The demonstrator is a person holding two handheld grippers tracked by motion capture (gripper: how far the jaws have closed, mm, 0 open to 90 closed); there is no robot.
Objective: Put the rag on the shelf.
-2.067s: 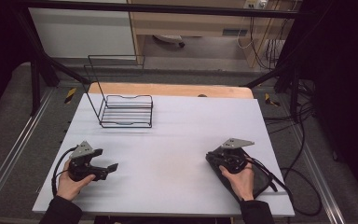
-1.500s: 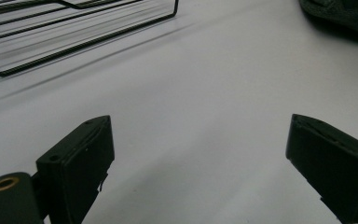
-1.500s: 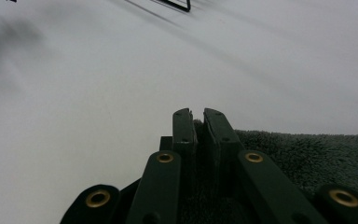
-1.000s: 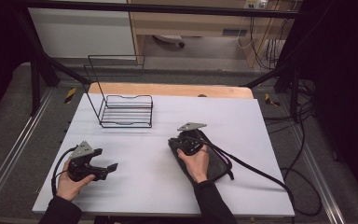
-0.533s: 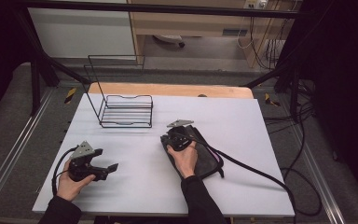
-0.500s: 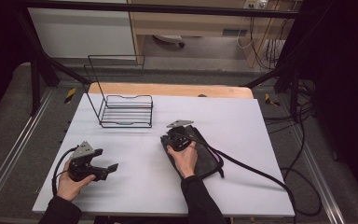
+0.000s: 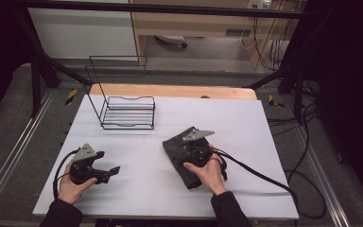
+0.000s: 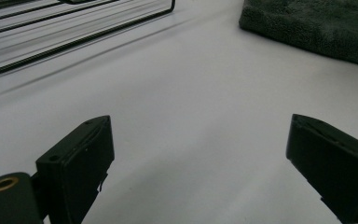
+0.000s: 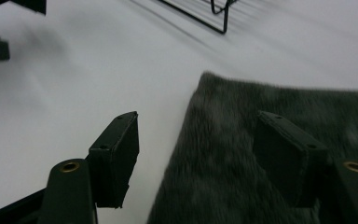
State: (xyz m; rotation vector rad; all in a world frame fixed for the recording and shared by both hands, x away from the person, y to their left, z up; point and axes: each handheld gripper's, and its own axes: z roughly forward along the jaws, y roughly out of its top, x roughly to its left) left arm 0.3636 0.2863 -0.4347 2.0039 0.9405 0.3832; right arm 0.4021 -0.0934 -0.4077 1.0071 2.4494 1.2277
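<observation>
Your right claw (image 9: 196, 154) stands parted over the near-left edge of the dark grey, folded terry cloth (image 7: 184, 156); its jaws have just been opening, and nothing is pinched between them, though one jaw sits over the pile and the other over bare surface. The cloth lies flat at mid-worktop, well apart from the black wire rack (image 7: 125, 111) at the far left of the white worktop (image 7: 264, 142).

Your left claw (image 8: 200, 163) is open and empty, resting low over bare surface near the left front, with the cloth's edge ahead of it.

Risks noted:
- With the right claw straddling the cloth edge, closing here may catch only the top layer, and the fold would then come undone on lifting.
- A jaw pressed down on the pile could drag the cloth across the smooth worktop instead of gripping it.
- The trailing black cable (image 7: 264, 177) lies beside the cloth; it may snag a corner.
- A one-handed carry to the rack could let the free end catch the wires.
</observation>
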